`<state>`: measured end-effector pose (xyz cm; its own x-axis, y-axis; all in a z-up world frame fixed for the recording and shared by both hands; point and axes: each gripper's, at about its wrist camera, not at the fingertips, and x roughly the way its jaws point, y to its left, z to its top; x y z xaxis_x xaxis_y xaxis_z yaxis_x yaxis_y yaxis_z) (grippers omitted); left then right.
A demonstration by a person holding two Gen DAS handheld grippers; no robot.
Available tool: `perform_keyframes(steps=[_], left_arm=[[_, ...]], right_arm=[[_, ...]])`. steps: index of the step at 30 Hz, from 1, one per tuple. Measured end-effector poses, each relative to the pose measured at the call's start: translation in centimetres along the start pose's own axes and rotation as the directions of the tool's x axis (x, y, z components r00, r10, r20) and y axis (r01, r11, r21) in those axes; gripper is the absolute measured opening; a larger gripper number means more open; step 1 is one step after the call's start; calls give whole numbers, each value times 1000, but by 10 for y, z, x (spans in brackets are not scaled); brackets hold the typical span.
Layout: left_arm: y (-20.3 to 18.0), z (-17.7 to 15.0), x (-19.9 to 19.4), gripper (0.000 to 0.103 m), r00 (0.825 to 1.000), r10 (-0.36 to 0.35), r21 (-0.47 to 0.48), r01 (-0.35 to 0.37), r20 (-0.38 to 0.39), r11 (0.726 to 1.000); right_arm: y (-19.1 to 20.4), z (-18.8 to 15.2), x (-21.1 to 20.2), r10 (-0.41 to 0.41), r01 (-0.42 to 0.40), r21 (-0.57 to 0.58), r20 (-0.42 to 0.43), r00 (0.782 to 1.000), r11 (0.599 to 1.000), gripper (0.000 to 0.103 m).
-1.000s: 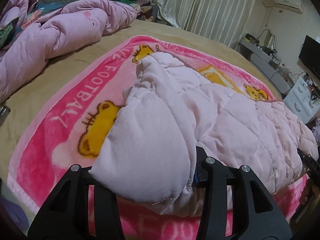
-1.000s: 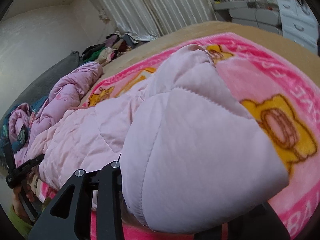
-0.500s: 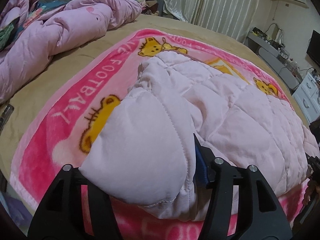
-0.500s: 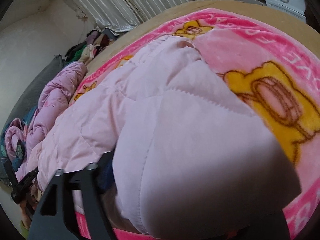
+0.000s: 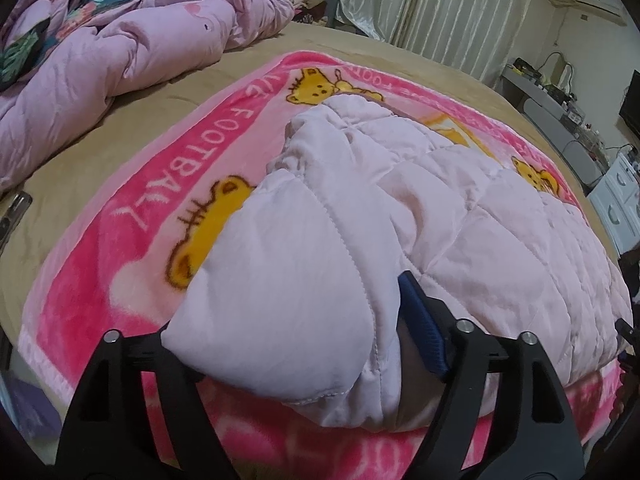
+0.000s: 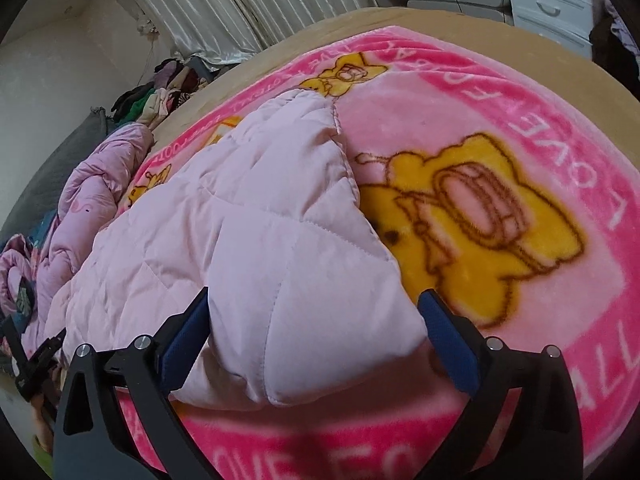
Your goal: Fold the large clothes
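A pale pink quilted coat [image 5: 460, 216] lies spread on a pink cartoon blanket [image 5: 132, 240]. My left gripper [image 5: 296, 340] straddles the coat's near left corner. Its jaws are opening. The blue right pad [image 5: 420, 328] stands off the fabric, and the left finger is hidden under the corner. In the right wrist view the same coat [image 6: 240, 240] rests on the blanket [image 6: 540, 140]. My right gripper [image 6: 316, 340] is wide open and still opening around the near right corner, with both blue pads [image 6: 448, 344] bare.
A crumpled lilac duvet [image 5: 120, 52] lies at the back left of the tan bed [image 5: 80, 160]. Curtains [image 5: 420, 0], a clothes pile [image 6: 160, 92] and white drawers [image 6: 552, 0] ring the bed. A small metal object [image 5: 14, 212] lies at the left edge.
Both grippers' jaws have widened and let go of the coat's corners. The lifted corners have sunk flatter onto the blanket. The right gripper shifted slightly.
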<state>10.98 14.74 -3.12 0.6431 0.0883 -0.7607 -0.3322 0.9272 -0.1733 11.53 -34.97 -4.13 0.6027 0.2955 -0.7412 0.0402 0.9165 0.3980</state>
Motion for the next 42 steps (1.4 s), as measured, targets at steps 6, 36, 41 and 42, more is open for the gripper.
perform_keyframes(steps=[6,36,41,42], left_arm=[[0,0,-21,94,999,20,5,-20,31,1000],[-57,-39,-153,94,957,-126,132,94,260,987],[-58,-52,-158,94,954,-144,146,108,264,983],[-58,-55,-158,94,955,-145,149,108,259,983]], right_arm=[[8,5,-20,-31,33,-46,54,998,998,99],[180,-67,-138,179,-2,-465,338,924,885,99],[192,-90,-145,183,33,-507,371,910,861,99],[192,-95,-145,185,27,-508,363,913,861,99]])
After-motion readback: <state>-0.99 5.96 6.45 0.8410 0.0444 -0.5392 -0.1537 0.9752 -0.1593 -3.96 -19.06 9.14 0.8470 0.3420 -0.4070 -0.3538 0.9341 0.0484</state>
